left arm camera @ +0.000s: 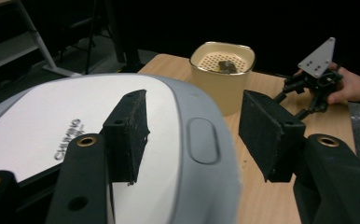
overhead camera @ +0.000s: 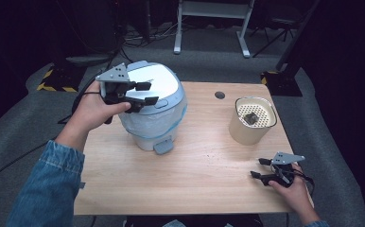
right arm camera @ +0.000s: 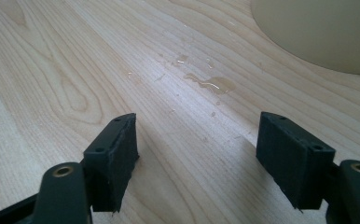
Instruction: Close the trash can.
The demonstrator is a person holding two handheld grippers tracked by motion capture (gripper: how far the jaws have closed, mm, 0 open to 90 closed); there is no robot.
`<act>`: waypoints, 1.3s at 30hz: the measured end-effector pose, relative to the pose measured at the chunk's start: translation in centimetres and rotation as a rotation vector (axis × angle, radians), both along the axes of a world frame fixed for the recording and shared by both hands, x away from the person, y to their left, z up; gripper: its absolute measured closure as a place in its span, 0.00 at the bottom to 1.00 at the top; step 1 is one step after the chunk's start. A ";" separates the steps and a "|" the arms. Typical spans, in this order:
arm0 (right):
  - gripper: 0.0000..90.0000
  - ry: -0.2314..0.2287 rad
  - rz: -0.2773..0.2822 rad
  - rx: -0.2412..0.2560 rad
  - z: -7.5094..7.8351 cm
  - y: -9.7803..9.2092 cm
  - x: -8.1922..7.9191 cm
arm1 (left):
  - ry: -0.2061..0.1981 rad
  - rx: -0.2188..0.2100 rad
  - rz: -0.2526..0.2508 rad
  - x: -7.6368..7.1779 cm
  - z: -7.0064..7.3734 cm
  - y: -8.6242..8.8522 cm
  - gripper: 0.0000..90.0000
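Observation:
A white bin with a pale blue body (overhead camera: 154,118) and a grey foot pedal stands on the left half of the wooden table (overhead camera: 190,175). My left gripper (overhead camera: 152,93) hovers open over the bin's white lid (left arm camera: 52,126), one jaw above the lid and the other past its rim near the oval push button (left arm camera: 204,140). A cream container (overhead camera: 251,124) with a perforated insert holding a small dark lump (overhead camera: 250,118) stands at the right. My right gripper (overhead camera: 256,167) is open just above the table near the front right corner, nothing between its jaws (right arm camera: 199,130).
A few water drops (right arm camera: 211,85) lie on the wood in front of the cream container (right arm camera: 318,32). The table has a round cable hole (overhead camera: 220,95) at the back. A white desk frame (overhead camera: 213,23) stands on the grey floor behind.

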State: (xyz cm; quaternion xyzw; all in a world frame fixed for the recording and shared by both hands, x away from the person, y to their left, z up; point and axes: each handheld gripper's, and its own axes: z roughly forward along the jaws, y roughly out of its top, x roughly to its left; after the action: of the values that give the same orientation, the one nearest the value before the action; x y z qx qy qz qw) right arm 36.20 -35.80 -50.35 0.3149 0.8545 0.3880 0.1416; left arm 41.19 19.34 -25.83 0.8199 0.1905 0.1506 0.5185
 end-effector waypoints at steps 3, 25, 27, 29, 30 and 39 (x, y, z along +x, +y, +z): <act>0.33 0.000 0.000 0.000 0.0 0.0 0.0 | 0.009 -0.008 -0.013 -2.0 0.1 0.2 0.45; 0.32 0.001 0.005 -0.001 0.0 0.0 0.0 | 0.049 0.053 0.027 -10.4 -7.3 2.1 0.42; 0.32 0.000 0.007 -0.001 0.0 0.0 0.1 | 0.053 0.065 0.027 -10.8 -8.6 2.3 0.42; 0.32 0.000 0.011 0.000 0.0 0.0 0.1 | 0.062 0.071 0.036 -11.1 -9.8 2.5 0.41; 0.32 0.000 0.011 -0.001 0.0 0.0 0.1 | 0.064 0.074 0.039 -11.2 -10.3 2.6 0.41; 0.32 -0.002 0.011 -0.003 0.0 0.0 0.1 | 0.125 0.013 0.066 -11.6 -15.2 2.9 0.43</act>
State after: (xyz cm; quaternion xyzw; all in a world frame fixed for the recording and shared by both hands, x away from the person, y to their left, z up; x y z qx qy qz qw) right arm 36.27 -35.78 -50.35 0.3095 0.8567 0.3880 0.1408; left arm 29.56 22.21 -41.03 0.8244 0.2484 0.1176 0.4948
